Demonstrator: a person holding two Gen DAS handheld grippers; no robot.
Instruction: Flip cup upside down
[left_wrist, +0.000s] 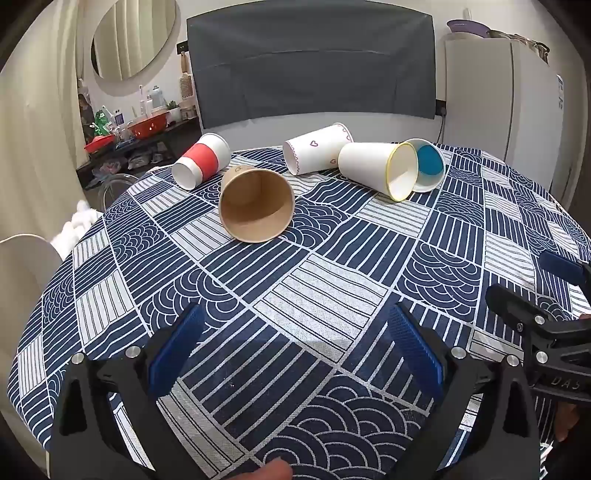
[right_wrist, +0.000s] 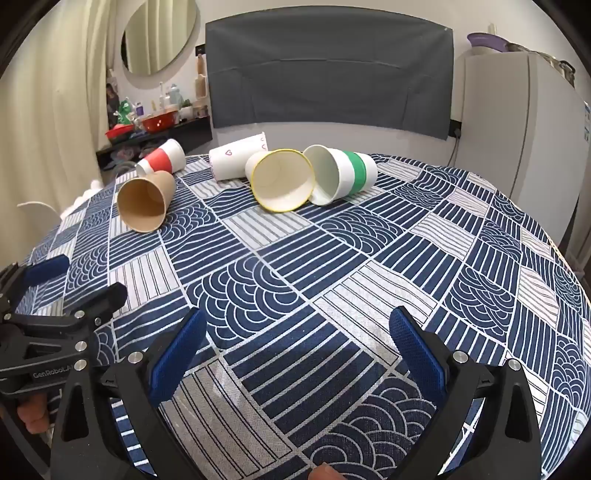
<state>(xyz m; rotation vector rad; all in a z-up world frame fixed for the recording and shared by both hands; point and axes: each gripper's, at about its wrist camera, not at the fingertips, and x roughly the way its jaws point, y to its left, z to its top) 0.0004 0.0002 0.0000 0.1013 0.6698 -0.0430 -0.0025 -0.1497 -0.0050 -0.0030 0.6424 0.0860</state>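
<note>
Several paper cups lie on their sides at the far part of the table. A brown cup (left_wrist: 256, 205) (right_wrist: 146, 203) points its mouth toward me. Behind it lie a red-banded cup (left_wrist: 201, 160) (right_wrist: 160, 157), a heart-print cup (left_wrist: 317, 147) (right_wrist: 236, 157), a yellow-rimmed white cup (left_wrist: 376, 168) (right_wrist: 282, 179) and a green-banded cup (right_wrist: 343, 173), whose blue inside shows in the left wrist view (left_wrist: 428, 164). My left gripper (left_wrist: 295, 325) (right_wrist: 79, 277) is open and empty over the near cloth. My right gripper (right_wrist: 297, 325) (left_wrist: 535, 273) is open and empty beside it.
The round table (left_wrist: 332, 295) wears a blue and white patterned cloth. A grey covered chair back (left_wrist: 310, 62) stands behind it, a white fridge (left_wrist: 509, 99) at right, a cluttered shelf (left_wrist: 136, 125) and curtain at left. A white chair back (left_wrist: 22, 266) is at the table's left edge.
</note>
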